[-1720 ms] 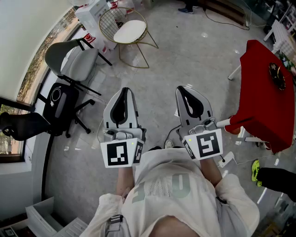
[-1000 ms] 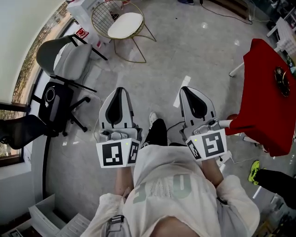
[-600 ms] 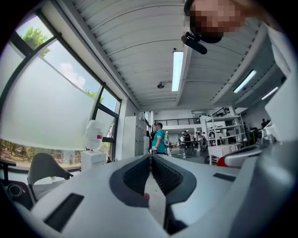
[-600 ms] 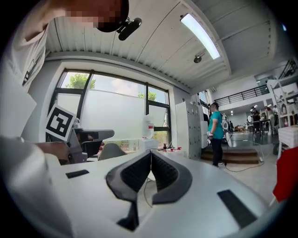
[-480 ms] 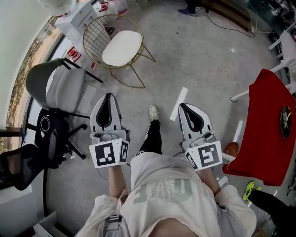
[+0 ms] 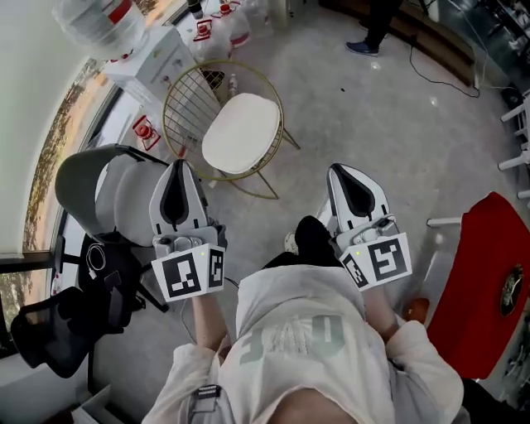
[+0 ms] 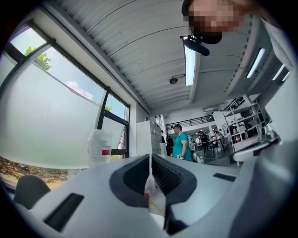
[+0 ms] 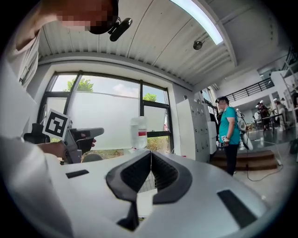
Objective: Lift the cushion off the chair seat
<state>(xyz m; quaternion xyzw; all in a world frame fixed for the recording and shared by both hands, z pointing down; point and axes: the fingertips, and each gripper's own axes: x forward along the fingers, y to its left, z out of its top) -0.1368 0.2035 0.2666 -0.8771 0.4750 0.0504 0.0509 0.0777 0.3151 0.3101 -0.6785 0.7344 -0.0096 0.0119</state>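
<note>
Grey polished floor [image 6: 389,124], big window [image 7: 46,116] along the left wall, ribbed ceiling with a strip light [image 7: 190,65] – open workshop-type hall. Head view: gold wire chair [image 6: 184,103] stands ahead of the wearer, close to the window side. White cushion [image 6: 242,132] lies flat on its seat, filling most of the round frame, nothing on top of it. Left tool [image 6: 176,166] held out in front, its tip near the chair's nearer rim as seen from above; no contact with frame or cushion visible. Right tool [image 6: 346,170] held parallel to it, off to the right of the chair, over bare floor and well apart from the cushion. Both point roughly forward, marker cubes toward the wearer. Left gripper view: jaws pressed together, only a hairline seam between the ribbed pads, nothing in them. Right gripper view: same – jaws closed tip to tip, empty; the left tool shows at that view's left edge. Surroundings: grey office chair [image 6: 108,195] just left of the left tool, black mesh chair [image 6: 50,335] nearer the lower left corner, large water bottle [image 6: 99,21] on a white stand by the window, red-covered desk [image 6: 484,281] at far right. Person in a teal shirt [image 8: 228,130] stands farther off in the hall, beside white cabinets. Wearer's dark trouser leg [image 6: 310,240] shows between the two tools.
</note>
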